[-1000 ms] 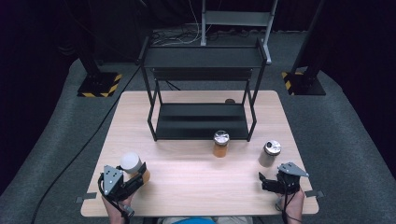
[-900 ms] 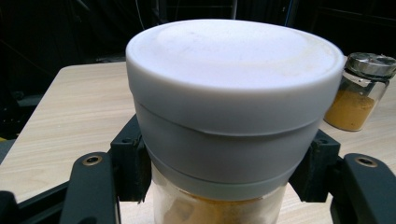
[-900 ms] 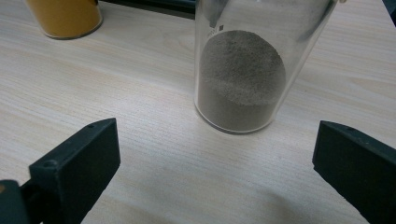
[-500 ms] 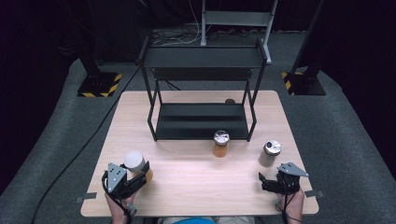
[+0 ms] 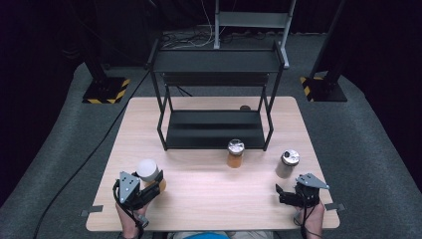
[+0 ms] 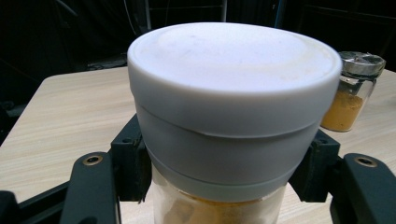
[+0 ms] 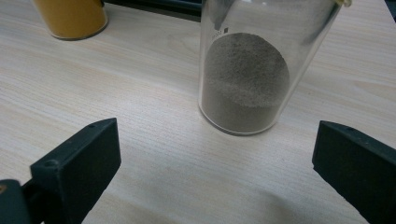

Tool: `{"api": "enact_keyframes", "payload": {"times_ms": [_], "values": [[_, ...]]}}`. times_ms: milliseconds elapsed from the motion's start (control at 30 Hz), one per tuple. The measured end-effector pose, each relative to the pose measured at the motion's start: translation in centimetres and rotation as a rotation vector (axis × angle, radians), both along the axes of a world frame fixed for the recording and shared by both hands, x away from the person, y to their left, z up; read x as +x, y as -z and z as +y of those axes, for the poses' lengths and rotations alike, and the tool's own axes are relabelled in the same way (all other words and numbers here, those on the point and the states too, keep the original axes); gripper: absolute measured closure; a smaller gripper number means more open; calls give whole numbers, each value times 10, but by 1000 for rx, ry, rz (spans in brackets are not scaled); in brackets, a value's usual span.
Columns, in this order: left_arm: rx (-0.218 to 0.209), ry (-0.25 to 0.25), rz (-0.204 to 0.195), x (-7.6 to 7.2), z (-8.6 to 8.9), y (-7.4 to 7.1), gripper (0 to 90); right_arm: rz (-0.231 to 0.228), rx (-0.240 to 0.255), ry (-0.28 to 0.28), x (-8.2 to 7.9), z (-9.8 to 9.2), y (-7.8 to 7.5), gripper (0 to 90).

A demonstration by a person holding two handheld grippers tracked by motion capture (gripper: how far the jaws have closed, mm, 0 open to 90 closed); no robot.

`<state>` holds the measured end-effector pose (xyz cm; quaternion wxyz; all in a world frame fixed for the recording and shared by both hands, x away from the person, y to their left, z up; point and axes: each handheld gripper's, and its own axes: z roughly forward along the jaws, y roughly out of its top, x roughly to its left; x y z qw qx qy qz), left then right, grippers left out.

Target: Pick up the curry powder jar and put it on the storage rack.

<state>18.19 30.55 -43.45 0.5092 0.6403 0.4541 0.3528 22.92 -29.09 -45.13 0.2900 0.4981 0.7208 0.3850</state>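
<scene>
A: What's the setting?

B: A pale wooden table on grey carpet in a dark room, with a black two-tier rack at its far half.

A: And the white-lidded jar?

B: Well left of the rack's front, near the table's near edge, clamped below its lid by the left gripper.

A: The right gripper?

B: Jaws spread wide, nothing between them, pointing at the grey-powder jar right of the rack. An orange spice jar stands just before the rack.
</scene>
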Motion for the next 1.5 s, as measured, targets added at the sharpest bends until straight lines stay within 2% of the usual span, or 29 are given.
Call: {"api": "enact_keyframes", "payload": {"times_ms": [267, 1500], "values": [[-1, 12, -2, 4, -4, -1, 348, -2, -12, 6, -1, 3, 0, 4], [-2, 59, -33, 25, -15, -10, 348, -6, -11, 4, -1, 2, 0, 5]]}}
